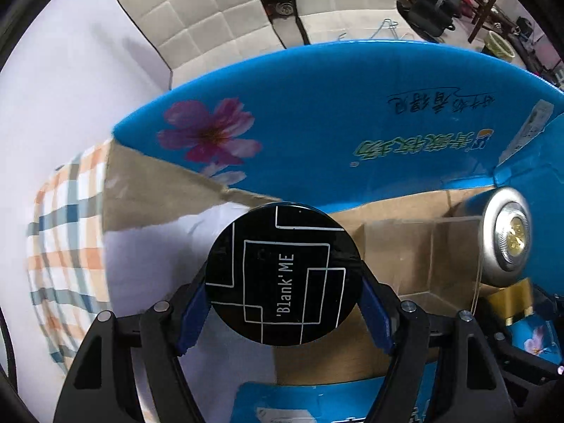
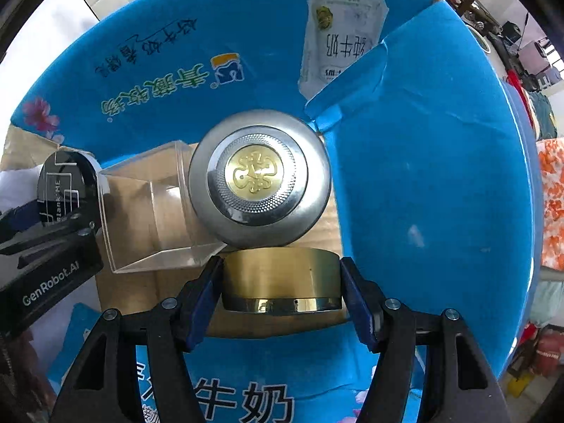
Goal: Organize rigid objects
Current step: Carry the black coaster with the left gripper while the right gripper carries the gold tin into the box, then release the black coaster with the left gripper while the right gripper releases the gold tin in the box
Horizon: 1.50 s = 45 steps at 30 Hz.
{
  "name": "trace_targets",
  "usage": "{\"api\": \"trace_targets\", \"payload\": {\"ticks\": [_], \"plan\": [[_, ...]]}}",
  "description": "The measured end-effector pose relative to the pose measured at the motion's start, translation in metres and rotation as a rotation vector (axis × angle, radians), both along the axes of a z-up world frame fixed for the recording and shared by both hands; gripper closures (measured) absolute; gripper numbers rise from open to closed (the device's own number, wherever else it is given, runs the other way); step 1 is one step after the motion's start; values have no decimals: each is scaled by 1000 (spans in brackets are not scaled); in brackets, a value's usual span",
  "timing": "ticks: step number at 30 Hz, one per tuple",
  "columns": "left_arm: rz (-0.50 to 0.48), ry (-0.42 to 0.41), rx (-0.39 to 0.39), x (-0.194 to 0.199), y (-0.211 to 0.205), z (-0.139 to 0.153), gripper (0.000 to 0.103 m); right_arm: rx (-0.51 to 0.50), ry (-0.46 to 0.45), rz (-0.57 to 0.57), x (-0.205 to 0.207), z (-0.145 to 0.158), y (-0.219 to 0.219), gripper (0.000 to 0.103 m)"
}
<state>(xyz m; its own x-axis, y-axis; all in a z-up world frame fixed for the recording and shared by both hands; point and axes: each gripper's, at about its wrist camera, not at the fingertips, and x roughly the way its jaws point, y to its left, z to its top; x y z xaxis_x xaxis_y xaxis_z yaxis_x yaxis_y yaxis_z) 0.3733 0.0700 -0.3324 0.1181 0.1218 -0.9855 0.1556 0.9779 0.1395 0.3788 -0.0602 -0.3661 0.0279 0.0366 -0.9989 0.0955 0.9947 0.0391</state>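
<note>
My left gripper (image 1: 283, 312) squeezes slick black disc (image 1: 283, 275); right gripper (image 2: 282, 298) pinches heavy-looking gold jar (image 2: 282, 278) by its sides, w/ firm hold.

Checked cloth (image 1: 67, 261) at left on white tabletop (image 1: 70, 105); white quilted chairs (image 1: 197, 17) beyond; orange floral fabric (image 2: 551, 204) at right edge.

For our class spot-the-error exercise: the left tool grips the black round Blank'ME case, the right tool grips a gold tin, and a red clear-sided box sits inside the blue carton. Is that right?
One detail is wrong. The box in the blue carton is colourless clear plastic, not red, as the right wrist view shows. The left tool does grip the black round case, and the right tool grips the gold tin.
</note>
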Motion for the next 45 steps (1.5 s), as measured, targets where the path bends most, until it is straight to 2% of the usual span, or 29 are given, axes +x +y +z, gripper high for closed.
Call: {"api": "trace_targets", "payload": {"ticks": [8,10,12,15,16,17,18,19,20,24,25,29,36,45], "plan": [[39,45,-82,7,11,-1,29,53,39,-42,16,-6,-18,32],[46,59,-103,7,14,0,29,56,42,-47,18,-7,-22,19],[64,59,-140,8,19,4,28,60,41,-41,18,-6,-24,18],[72,62,-144,13,21,12,22,38,48,-17,17,-5,-22,13],[69,58,-136,12,20,14,18,35,44,-11,15,-4,-21,11],[69,50,-115,10,20,17,8,37,40,-6,13,-2,-21,10],[76,39,-96,9,21,20,3,37,38,-3,12,-1,-21,6],[84,28,-108,7,23,23,0,46,35,2,10,2,-22,1],[102,25,-139,4,27,26,0,52,29,4,0,1,-16,0],[137,-7,-160,-10,39,40,0,35,-4,6,-9,13,-16,0],[149,-28,-142,-14,41,43,0,41,-13,3,-13,17,-20,0],[159,-57,-156,-36,48,57,0,37,-42,14,-27,34,-11,0],[121,-98,-144,-58,41,80,0,37,-110,41,-51,64,-5,0],[87,-216,-142,-98,27,136,0,31,-226,73,-100,141,-12,0]]}}
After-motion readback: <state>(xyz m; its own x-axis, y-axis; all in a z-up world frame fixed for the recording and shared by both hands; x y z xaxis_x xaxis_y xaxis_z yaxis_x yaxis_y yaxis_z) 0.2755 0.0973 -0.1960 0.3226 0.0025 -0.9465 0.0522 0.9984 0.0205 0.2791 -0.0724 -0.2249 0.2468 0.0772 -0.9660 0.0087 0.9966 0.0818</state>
